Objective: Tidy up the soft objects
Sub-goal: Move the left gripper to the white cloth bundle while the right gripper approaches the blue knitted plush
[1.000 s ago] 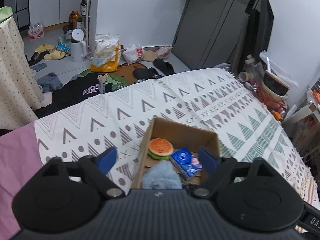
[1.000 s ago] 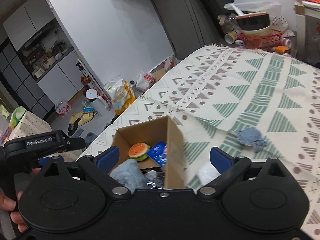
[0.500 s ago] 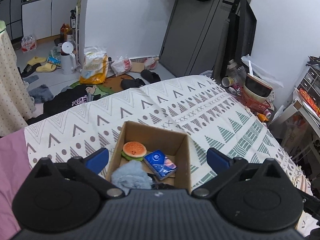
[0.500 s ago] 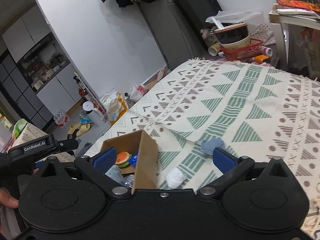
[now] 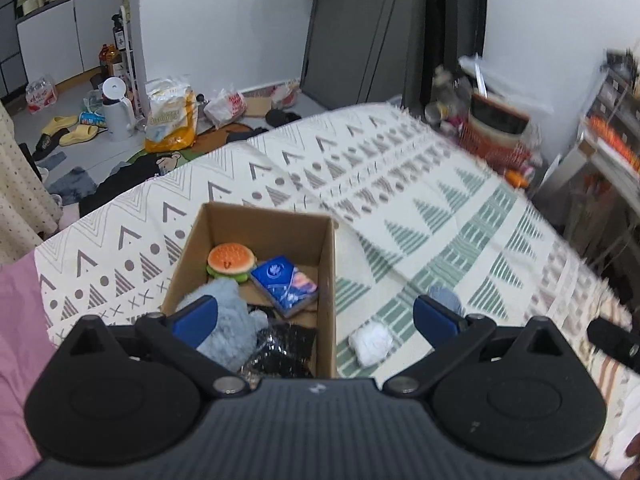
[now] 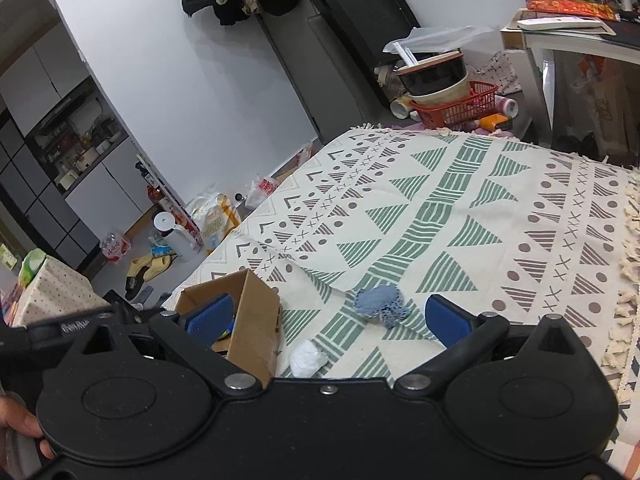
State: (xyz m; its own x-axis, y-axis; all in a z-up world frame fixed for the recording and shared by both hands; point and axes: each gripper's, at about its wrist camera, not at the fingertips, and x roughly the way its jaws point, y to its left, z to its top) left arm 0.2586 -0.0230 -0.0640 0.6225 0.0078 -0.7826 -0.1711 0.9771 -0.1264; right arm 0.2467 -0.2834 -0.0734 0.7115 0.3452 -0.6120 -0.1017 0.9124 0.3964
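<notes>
An open cardboard box (image 5: 326, 264) sits on the patterned bedspread (image 5: 440, 208). Inside lie a burger plush (image 5: 231, 261), a blue tissue pack (image 5: 285, 285), a fluffy blue-grey plush (image 5: 234, 326) and a black shiny item (image 5: 282, 354). Right of the box on the spread lie a white wad (image 5: 370, 343) and a blue knitted piece (image 5: 445, 296). My left gripper (image 5: 316, 316) is open and empty above the box's near end. My right gripper (image 6: 328, 320) is open and empty, hovering over the box (image 6: 256, 320), the white wad (image 6: 306, 362) and the blue knitted piece (image 6: 380, 304).
The bedspread's fringed edge (image 6: 630, 264) runs along the right. Beyond the bed stand a red basket with bowls (image 6: 452, 104) and a white desk (image 6: 568, 40). The floor on the left holds bags (image 5: 170, 120), slippers (image 5: 68, 132) and a white kettle (image 5: 116, 110).
Both grippers have pulled back and risen, swinging right. The white wad and blue knitted piece have come into the left wrist view. Both stay open and empty.
</notes>
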